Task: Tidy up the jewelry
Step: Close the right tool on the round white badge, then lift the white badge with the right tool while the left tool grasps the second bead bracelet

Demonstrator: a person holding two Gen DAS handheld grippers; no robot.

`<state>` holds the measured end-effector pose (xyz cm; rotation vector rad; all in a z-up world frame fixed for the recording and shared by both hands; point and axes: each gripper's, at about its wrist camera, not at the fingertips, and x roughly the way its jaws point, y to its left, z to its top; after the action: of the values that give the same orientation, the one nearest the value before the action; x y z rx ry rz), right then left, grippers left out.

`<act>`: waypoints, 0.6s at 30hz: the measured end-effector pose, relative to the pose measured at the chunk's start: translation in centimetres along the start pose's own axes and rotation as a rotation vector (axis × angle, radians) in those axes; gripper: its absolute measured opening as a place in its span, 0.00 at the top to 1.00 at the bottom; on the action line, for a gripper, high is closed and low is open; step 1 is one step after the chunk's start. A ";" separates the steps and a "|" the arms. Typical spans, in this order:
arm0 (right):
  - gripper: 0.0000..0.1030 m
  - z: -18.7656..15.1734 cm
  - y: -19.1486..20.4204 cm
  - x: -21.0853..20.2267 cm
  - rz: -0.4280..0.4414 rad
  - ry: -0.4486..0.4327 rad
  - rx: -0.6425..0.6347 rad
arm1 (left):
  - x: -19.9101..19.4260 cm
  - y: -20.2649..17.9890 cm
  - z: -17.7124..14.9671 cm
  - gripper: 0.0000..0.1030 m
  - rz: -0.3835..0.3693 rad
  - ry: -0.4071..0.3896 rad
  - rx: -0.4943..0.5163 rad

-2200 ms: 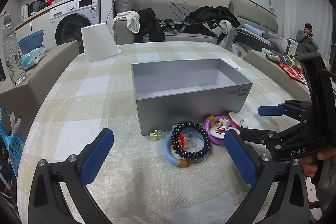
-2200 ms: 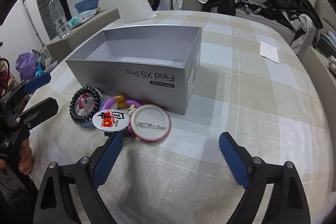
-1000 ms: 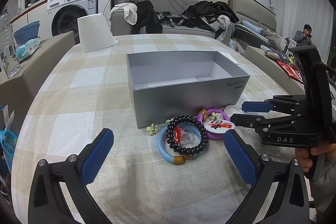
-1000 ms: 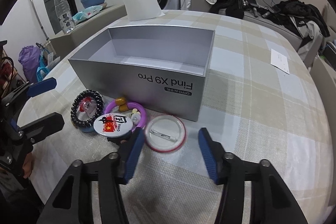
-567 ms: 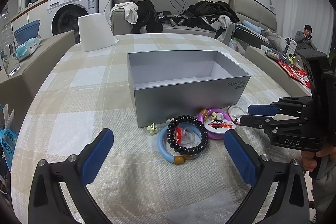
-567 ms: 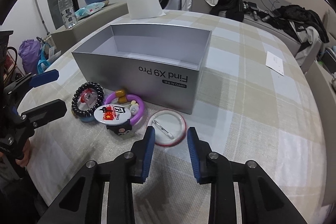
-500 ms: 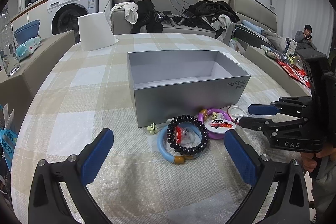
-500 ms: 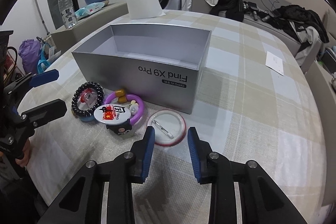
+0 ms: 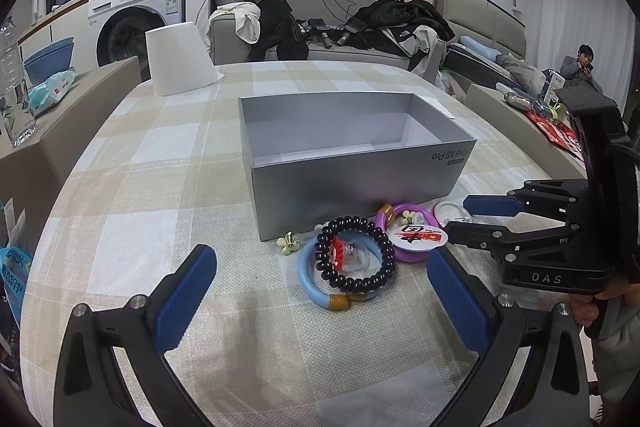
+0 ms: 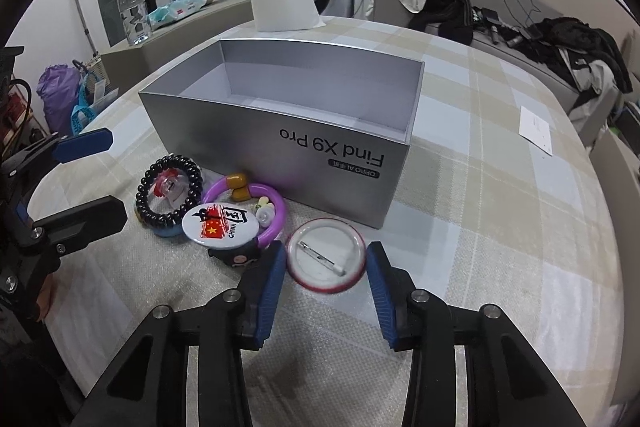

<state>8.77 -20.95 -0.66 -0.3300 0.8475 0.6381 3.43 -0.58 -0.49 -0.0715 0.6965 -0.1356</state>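
Note:
An open silver box [image 9: 352,187] stands mid-table. Before its near wall lie a black bead bracelet [image 9: 384,247] over a blue bangle [image 9: 308,279], a purple bangle [image 10: 276,219], a white flag badge [image 10: 220,225] and a small flower charm [image 9: 289,242]. A pink-rimmed pin badge [image 10: 320,267] lies pin side up at the right of the pile. My right gripper [image 10: 326,249] has its blue pads against the badge's rim on both sides. My left gripper [image 9: 320,253] stands wide open just short of the bracelets, holding nothing.
A white paper roll [image 9: 178,57] stands at the table's far left and a paper slip [image 10: 536,127] lies at the far right. A water bottle [image 10: 132,7] is on the side counter. A person [image 9: 580,63] sits far off at the right.
The right gripper's jaws narrowed from wide apart to close around the pin badge, and it moved in on the badge. The left gripper stayed put and open.

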 end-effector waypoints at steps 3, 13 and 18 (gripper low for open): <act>0.61 -0.4 -0.2 -0.4 0.013 -0.010 0.015 | 0.2 -0.2 -0.1 0.01 -0.002 0.013 0.010; 0.61 -0.3 -1.1 -2.6 0.082 -0.096 0.078 | 1.6 -1.4 0.1 0.21 -0.037 0.097 0.083; 0.61 -0.2 -1.1 -2.6 0.087 -0.099 0.074 | 2.5 -1.7 0.2 0.39 -0.043 0.140 0.100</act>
<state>8.03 -22.90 1.26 -0.1940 0.7920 0.6962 5.28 -2.62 -1.67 0.0196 0.8270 -0.2177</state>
